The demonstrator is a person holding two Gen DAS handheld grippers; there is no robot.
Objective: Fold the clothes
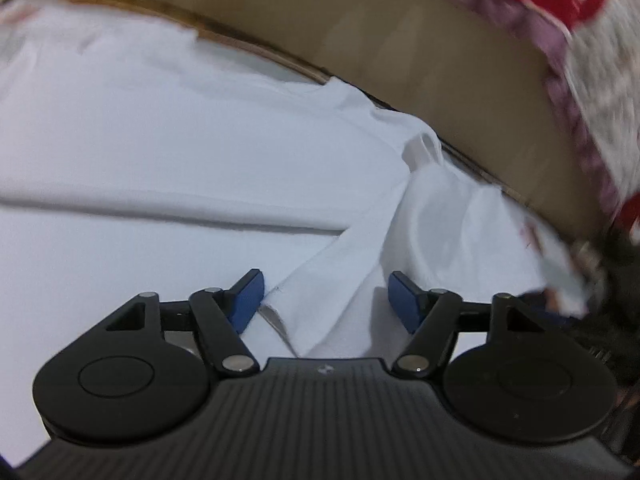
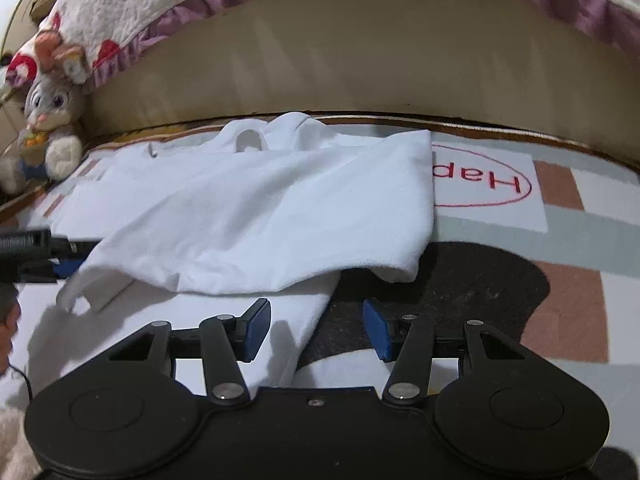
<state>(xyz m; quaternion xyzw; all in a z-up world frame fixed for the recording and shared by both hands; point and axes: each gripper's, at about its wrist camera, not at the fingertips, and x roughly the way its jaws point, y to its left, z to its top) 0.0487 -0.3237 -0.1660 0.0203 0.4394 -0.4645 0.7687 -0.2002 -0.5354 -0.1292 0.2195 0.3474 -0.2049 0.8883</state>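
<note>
A white shirt lies partly folded on a patterned mat, its collar toward the bed base. In the left wrist view the white shirt fills the frame, with a folded sleeve strip running between the open blue pads. My left gripper is open, low over that sleeve. My right gripper is open over the shirt's lower right edge, holding nothing. The left gripper also shows at the left edge of the right wrist view, beside the shirt's left corner.
A beige bed base runs behind the shirt, with a quilted blanket with purple trim hanging over it. A grey plush rabbit sits at the far left. The mat has a red "Happy" print to the shirt's right.
</note>
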